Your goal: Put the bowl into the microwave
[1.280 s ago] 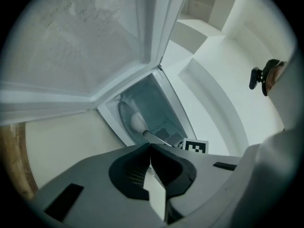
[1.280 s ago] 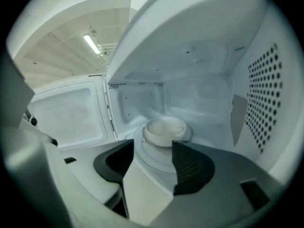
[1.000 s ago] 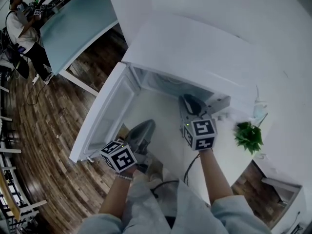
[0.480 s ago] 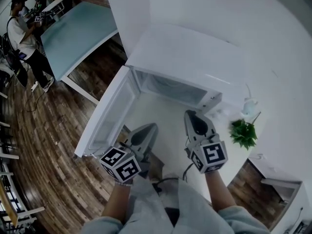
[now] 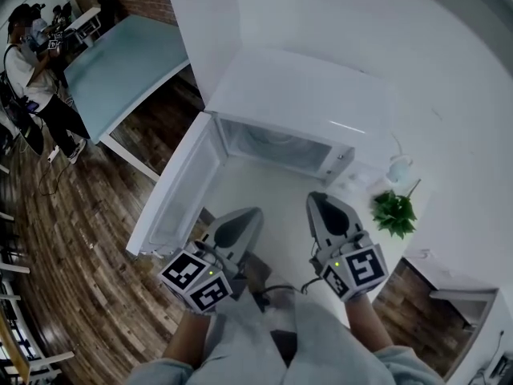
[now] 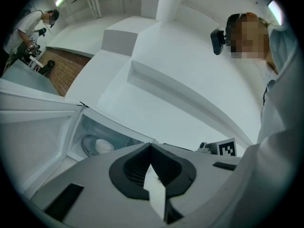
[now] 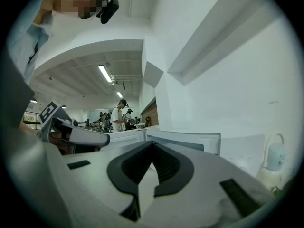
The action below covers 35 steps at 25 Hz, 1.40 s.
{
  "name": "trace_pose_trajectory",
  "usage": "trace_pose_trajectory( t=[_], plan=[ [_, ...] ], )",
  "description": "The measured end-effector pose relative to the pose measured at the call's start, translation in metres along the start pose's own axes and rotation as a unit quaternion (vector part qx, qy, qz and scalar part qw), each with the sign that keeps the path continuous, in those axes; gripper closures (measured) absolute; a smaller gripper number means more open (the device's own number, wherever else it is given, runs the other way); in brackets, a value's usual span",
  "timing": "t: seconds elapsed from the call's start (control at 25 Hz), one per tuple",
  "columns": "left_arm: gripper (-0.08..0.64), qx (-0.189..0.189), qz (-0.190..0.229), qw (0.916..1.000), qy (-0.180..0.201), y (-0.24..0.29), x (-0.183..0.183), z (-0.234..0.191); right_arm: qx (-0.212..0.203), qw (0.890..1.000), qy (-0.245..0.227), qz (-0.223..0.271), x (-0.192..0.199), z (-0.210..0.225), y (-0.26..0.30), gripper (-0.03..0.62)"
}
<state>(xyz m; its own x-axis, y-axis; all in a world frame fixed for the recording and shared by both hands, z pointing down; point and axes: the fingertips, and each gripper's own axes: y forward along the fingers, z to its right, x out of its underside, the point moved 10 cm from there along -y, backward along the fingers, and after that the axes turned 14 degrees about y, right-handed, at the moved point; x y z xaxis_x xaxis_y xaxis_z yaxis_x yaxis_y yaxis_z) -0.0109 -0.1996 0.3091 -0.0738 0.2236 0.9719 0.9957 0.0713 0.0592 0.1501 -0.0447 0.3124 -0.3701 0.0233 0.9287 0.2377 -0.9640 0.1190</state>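
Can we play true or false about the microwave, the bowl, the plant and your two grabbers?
1. The microwave has its door swung open. True.
2. The white bowl is inside the microwave. True.
3. The left gripper is holding the bowl. False: its jaws are shut together with nothing between them, and the bowl sits apart from it in the oven.
4. The right gripper has its jaws wide open. False: they are shut and empty.
5. The little green plant stands on the door side of the microwave. False: in the head view it is on the other side, to the right of the microwave.
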Motion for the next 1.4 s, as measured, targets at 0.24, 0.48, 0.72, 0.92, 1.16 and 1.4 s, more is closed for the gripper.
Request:
trace_pose_trajectory(
  t=[0.24,0.48,0.72,0.92,1.16,1.4],
  plan=[
    [0.561,0.008,-0.002,1.0000,0.003,-0.004,0.003,0.008,0.012,1.000,-0.018,-0.008,0.004,-0.009,-0.007,0.591],
    [0.561,0.013,0.000,0.9999,0.005,-0.005,0.004,0.010,0.013,0.999,-0.028,-0.014,0.005,-0.010,-0.009,0.591],
    [0.561,0.013,0.001,0.9999,0.006,-0.004,0.004,0.010,0.014,0.999,-0.025,-0.024,0.009,-0.010,-0.009,0.591],
    [0.561,0.016,-0.001,0.9998,0.009,-0.003,0.004,0.011,0.009,0.999,-0.022,-0.022,0.010,-0.012,-0.009,0.591],
    [0.561,0.018,-0.002,0.9998,0.008,-0.002,0.004,0.012,0.009,1.000,-0.014,-0.023,0.011,-0.011,-0.010,0.591],
    [0.561,0.022,-0.003,0.9997,0.007,-0.002,0.007,0.013,0.009,1.000,-0.012,-0.025,0.013,-0.011,-0.011,0.591]
  ],
)
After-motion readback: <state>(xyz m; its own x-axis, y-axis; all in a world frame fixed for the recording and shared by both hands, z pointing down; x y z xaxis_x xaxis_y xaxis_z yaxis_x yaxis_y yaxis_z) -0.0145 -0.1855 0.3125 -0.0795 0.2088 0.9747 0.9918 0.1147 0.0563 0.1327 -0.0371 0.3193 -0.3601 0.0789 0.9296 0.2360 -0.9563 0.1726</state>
